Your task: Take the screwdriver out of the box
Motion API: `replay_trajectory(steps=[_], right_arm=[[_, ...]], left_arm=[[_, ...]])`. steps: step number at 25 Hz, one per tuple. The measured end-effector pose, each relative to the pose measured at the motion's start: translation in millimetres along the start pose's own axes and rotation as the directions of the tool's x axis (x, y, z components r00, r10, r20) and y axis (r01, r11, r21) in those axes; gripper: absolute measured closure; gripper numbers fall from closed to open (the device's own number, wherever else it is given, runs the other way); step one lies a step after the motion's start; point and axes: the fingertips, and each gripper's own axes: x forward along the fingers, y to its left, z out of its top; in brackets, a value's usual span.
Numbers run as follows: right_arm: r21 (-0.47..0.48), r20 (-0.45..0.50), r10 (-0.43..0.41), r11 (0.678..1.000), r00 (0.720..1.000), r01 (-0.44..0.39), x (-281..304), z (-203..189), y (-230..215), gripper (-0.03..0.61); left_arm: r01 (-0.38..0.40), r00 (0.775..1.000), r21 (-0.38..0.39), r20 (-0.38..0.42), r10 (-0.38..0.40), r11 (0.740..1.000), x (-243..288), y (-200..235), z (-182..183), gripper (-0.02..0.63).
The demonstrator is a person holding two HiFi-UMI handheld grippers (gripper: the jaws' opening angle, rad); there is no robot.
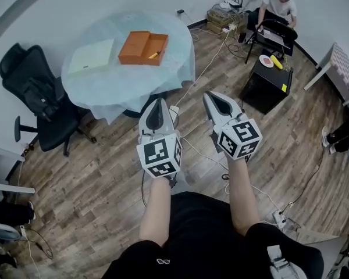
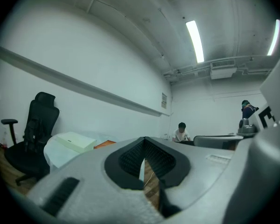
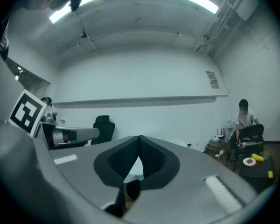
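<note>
An open orange box [image 1: 142, 47] lies on a round table [image 1: 128, 83] covered in pale blue cloth, far ahead of me. Inside its right half lies a small screwdriver [image 1: 153, 54] with a yellow handle. In the left gripper view the box [image 2: 105, 144] shows as a thin orange strip behind a cream box. Both grippers hang over the wooden floor, well short of the table and pointing level toward it. My left gripper [image 1: 161, 100] [image 2: 143, 140] is shut with nothing in it. My right gripper [image 1: 209, 95] [image 3: 139, 138] is shut and empty too.
A cream box [image 1: 92, 57] lies left of the orange one. A black office chair [image 1: 38, 97] stands left of the table. At the back right a person [image 1: 279, 7] sits at a desk, near a black cabinet [image 1: 267, 83]. Cables and a power strip [image 1: 279, 217] lie on the floor.
</note>
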Motion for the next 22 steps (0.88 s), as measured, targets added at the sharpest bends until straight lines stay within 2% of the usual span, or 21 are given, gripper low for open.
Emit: replay_trajectory(steps=[3, 8, 12, 17, 22], right_arm=[[-0.054, -0.04, 0.031, 0.998, 0.999, -0.033, 62.6, -9.7, -11.3, 0.566], [-0.032, -0.097, 0.086, 0.995, 0.992, -0.09, 184.1, -21.6, -51.3, 0.566], [0.001, -0.138, 0.08, 0.997, 0.987, -0.08, 270.8, -26.3, -88.8, 0.566], [0.009, -0.191, 0.095, 0.995, 0.977, -0.095, 333.4, -39.9, -110.8, 0.566], [-0.01, -0.284, 0.14, 0.989, 0.948, -0.149, 368.4, -67.6, -130.3, 0.566]], left_arm=[[-0.006, 0.998, -0.002, -0.055, 0.006, 1.0, 57.3, 27.9, -11.7, 0.612], [-0.002, 0.99, -0.033, -0.138, -0.002, 0.999, 177.6, 78.9, -24.2, 0.612], [-0.025, 0.98, -0.05, -0.197, 0.014, 0.998, 259.8, 126.1, -32.8, 0.612], [-0.054, 0.97, -0.08, -0.239, 0.033, 0.995, 323.0, 162.6, -45.9, 0.612], [-0.096, 0.954, -0.112, -0.294, 0.059, 0.989, 356.4, 174.4, -74.5, 0.611]])
